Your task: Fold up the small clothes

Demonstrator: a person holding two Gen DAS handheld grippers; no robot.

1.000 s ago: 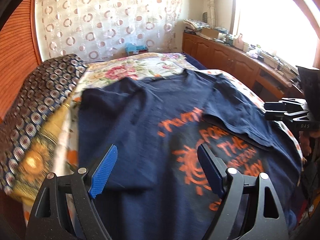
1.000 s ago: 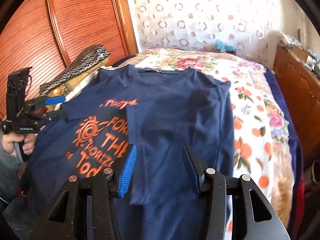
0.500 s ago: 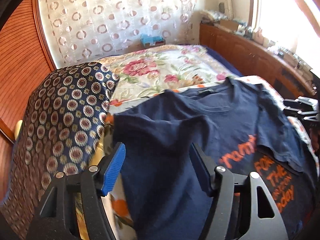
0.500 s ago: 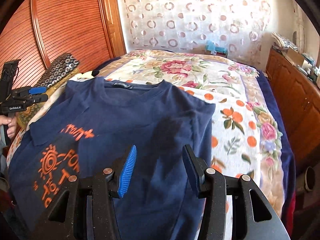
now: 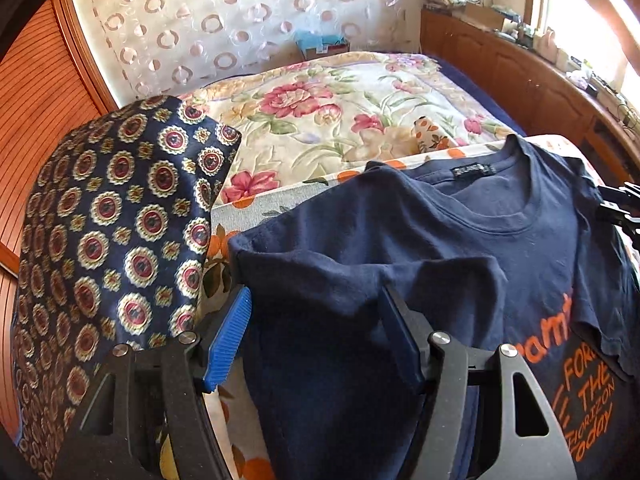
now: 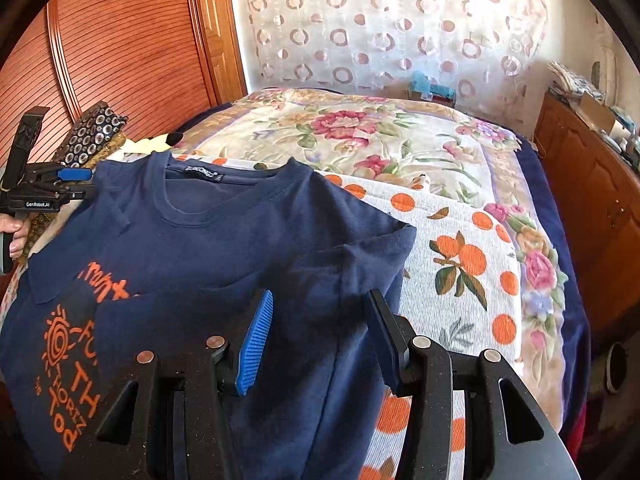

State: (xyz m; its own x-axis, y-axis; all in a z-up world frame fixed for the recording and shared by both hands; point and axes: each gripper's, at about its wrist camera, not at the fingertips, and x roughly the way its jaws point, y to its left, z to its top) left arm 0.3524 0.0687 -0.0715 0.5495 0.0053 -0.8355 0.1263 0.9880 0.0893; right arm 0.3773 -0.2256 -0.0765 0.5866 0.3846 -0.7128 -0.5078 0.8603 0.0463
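Note:
A navy T-shirt with orange print lies flat on the bed, collar away from me, both side edges folded inward. My left gripper hovers over the shirt's left shoulder fold, jaws apart, cloth below them but not pinched. My right gripper stands open above the folded right sleeve of the T-shirt. In the right wrist view the left gripper shows at the shirt's far left, held by a hand. The right gripper's tips peek in at the left view's right edge.
An orange-print cloth lies under the shirt on a floral quilt. A navy medallion-patterned cushion rises close on the left. A wooden wardrobe door stands left, and low wooden cabinets line the right wall.
Both grippers have travelled up the shirt from the printed chest toward the shoulders and collar. The left jaws have narrowed somewhat; the right jaws kept their width.

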